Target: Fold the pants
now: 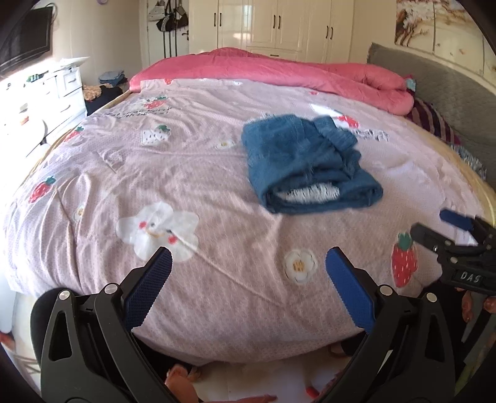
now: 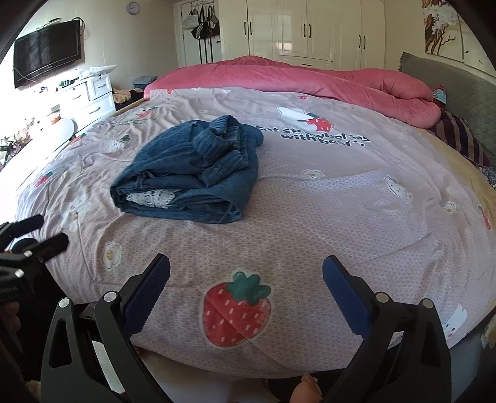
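A wide bed (image 1: 217, 294) filled both of my views, spread with a pale pink sheet (image 2: 325, 217) printed with strawberries, flowers and white bears. A rolled pink quilt (image 1: 279, 69) lay along the bed's far edge, running toward a grey padded headboard (image 1: 449, 90) on the right. Cream wardrobe doors (image 2: 310, 28) stood behind the bed, a white chest of drawers (image 1: 66, 90) stood by the left wall, and a dark television (image 2: 46, 52) hung above it. The blue pants (image 1: 305, 164) lay on the sheet folded into a thick, loose bundle, the ribbed waistband bunched on top and a patch of white lace showing at the near open edge; in the left wrist view they sat right of centre, in the right wrist view left of centre, well apart from both tools. My left gripper (image 1: 246, 257) hung over the near part of the bed with its blue-padded fingers (image 1: 148, 288) spread wide, holding nothing. My right gripper (image 2: 246, 262) hung beside it near a large printed strawberry (image 2: 237, 310), its fingers (image 2: 347, 297) likewise parted and empty. Each tool showed at the edge of the other's view.
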